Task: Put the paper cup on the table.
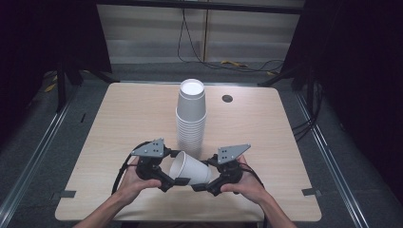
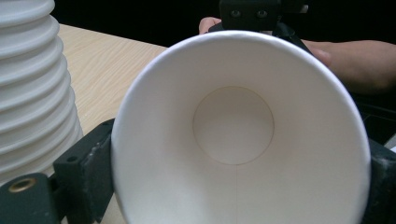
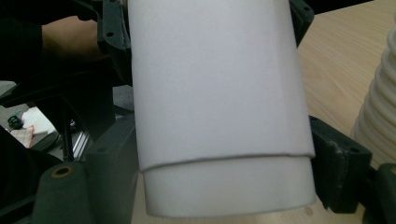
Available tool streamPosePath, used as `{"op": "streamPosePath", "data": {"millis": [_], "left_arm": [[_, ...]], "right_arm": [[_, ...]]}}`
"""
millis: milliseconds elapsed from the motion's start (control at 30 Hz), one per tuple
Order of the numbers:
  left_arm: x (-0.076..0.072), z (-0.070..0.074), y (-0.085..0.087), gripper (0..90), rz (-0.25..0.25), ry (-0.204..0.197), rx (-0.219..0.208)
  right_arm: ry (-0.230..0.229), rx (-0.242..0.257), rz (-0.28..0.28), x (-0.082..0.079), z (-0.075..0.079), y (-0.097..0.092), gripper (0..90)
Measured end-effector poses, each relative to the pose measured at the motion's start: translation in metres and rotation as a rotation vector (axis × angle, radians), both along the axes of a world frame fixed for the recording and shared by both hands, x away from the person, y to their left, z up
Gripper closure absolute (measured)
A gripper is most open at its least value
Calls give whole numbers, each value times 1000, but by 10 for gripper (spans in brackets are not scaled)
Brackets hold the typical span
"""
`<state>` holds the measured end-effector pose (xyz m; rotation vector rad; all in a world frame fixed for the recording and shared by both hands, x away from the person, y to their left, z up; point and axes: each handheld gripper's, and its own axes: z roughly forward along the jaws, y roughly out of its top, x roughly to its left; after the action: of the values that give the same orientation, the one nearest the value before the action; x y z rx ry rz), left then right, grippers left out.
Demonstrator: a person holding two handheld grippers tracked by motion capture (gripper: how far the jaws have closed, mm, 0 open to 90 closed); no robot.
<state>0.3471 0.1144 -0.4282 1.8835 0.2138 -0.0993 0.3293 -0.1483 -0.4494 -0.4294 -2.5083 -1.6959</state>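
Left claw [image 1: 177, 182]: held in the person's left hand [image 1: 134, 183], its jaws closed on the rim end of a white paper cup [image 1: 189, 170]. In the left gripper view the cup's open mouth [image 2: 240, 135] faced the camera, a black jaw pressed against each side of it.

Right claw [image 1: 199, 186]: held in the right hand [image 1: 247, 183], jaws pinching the same cup at its base end. In the right gripper view the cup's outer wall [image 3: 217, 93] stood between the two jaws, bottom end nearest the camera.

Paper cup: lying on its side, lifted off the counter [image 1: 123, 118], just in front of the cup stack on the person's side, between the two claws.

Cup stack [image 1: 191, 116]: tall, upright, white, nested cups, standing near the middle of the counter, close behind the held cup.

Round dark grommet [image 1: 227, 98]: set in the counter, to the right of the stack's top.
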Motion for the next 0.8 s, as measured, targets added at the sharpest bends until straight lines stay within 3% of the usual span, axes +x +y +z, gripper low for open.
{"op": "streamPosePath", "data": {"millis": [100,300,400,567,800], "left_arm": [[2,-1,2,82,2,-1,17],[3,0,5,82,23,-4,10],[3,0,8,81,32,6,32],[7,-2,12,82,53,31,44],[13,-3,16,82,82,36,71]], "right_arm": [[3,-21,-26,2,0,-3,145],[-5,-31,-42,3,0,-4,139],[5,-58,-49,4,0,-5,137],[16,-52,-67,7,0,-10,139],[17,-52,-107,11,-1,-18,139]]}}
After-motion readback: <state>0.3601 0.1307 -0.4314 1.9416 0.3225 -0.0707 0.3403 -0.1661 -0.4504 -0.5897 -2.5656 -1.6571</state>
